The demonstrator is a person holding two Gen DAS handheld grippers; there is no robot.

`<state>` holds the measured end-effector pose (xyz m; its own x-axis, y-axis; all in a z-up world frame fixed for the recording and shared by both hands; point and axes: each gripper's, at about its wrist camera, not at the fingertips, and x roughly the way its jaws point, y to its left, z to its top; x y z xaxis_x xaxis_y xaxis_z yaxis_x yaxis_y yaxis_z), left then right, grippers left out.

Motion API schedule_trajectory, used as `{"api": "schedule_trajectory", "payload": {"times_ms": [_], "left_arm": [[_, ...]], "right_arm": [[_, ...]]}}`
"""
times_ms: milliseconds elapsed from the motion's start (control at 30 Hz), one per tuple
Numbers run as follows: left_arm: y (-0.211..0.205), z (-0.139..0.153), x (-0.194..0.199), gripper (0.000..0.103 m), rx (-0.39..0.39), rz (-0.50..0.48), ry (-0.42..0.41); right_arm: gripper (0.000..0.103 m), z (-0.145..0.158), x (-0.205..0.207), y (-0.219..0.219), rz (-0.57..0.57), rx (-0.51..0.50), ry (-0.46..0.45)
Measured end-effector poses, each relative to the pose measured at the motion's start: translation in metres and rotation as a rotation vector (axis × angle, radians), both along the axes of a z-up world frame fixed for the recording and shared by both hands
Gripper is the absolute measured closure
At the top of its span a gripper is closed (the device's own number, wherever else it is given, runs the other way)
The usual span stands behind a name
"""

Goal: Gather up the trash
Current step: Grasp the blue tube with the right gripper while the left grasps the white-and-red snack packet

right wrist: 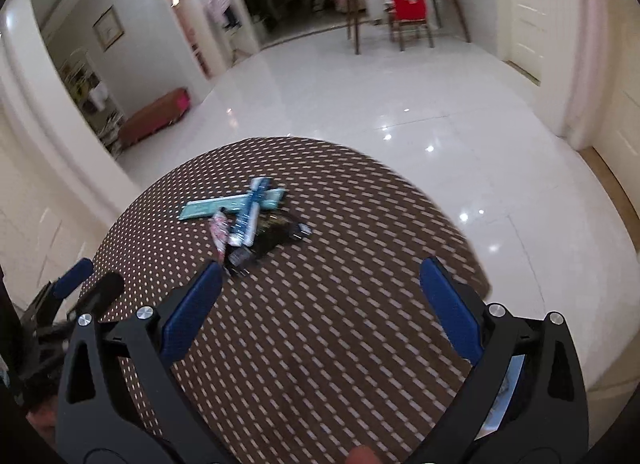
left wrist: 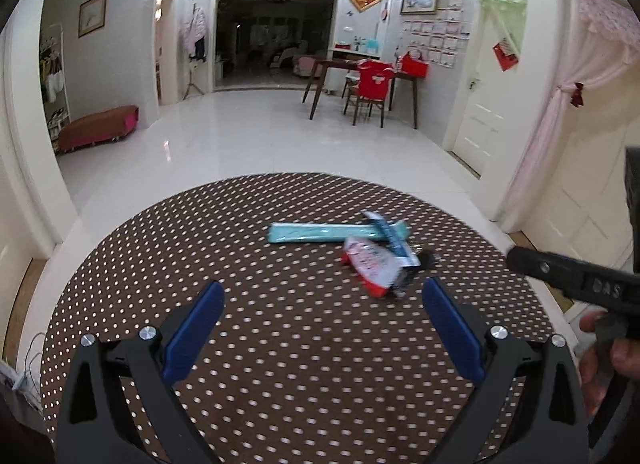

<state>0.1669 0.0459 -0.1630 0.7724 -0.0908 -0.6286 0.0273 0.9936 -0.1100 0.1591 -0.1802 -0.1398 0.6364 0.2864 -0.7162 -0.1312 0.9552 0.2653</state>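
Observation:
A small heap of trash lies on the round brown polka-dot table (left wrist: 256, 344) (right wrist: 340, 304). It holds a long teal wrapper (left wrist: 320, 232) (right wrist: 208, 207), a blue-and-white wrapper (left wrist: 394, 238) (right wrist: 250, 211) across it, a red-and-white packet (left wrist: 370, 262) (right wrist: 220, 234) and a dark wrapper (right wrist: 268, 242). My left gripper (left wrist: 323, 306) is open above the table, short of the heap, nothing between its blue fingers (left wrist: 192, 336). My right gripper (right wrist: 320, 288) is open too, with the heap just beyond its left fingertip. The right tool's black body (left wrist: 576, 278) shows at the left view's right edge, held by a hand (left wrist: 608, 356).
The table stands on a glossy white tiled floor (left wrist: 260, 131). Far back are a wooden dining table (left wrist: 360, 75) with a red-covered chair (left wrist: 372, 83), a red bench (left wrist: 98, 127) at left, a white door (left wrist: 480, 103) and pink curtains (left wrist: 560, 103) at right.

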Motion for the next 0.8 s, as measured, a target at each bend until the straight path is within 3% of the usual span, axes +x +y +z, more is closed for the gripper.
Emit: {"api": "schedule_trajectory", "payload": {"times_ms": [133, 400, 467, 533, 667, 800], "left_arm": [[0.020, -0.013, 0.007, 0.006, -0.016, 0.015, 0.026], [0.041, -0.029, 0.025, 0.006, -0.027, 0.026, 0.082], [0.039, -0.029, 0.032, 0.006, -0.006, 0.019, 0.085], [0.035, -0.029, 0.037, 0.006, 0.009, 0.011, 0.086], [0.020, -0.027, 0.050, 0.006, 0.022, -0.003, 0.082], [-0.006, -0.030, 0.068, 0.006, 0.052, -0.042, 0.093]], "right_arm": [[0.007, -0.008, 0.031, 0.035, 0.053, -0.022, 0.017], [0.055, -0.026, 0.094, 0.089, 0.165, -0.092, 0.085], [0.076, -0.034, 0.103, 0.097, 0.184, -0.116, 0.108], [0.087, -0.042, 0.105, 0.103, 0.199, -0.130, 0.127], [0.087, -0.038, 0.091, 0.092, 0.207, -0.071, 0.097], [0.087, -0.027, 0.067, 0.054, 0.186, 0.025, 0.061]]}}
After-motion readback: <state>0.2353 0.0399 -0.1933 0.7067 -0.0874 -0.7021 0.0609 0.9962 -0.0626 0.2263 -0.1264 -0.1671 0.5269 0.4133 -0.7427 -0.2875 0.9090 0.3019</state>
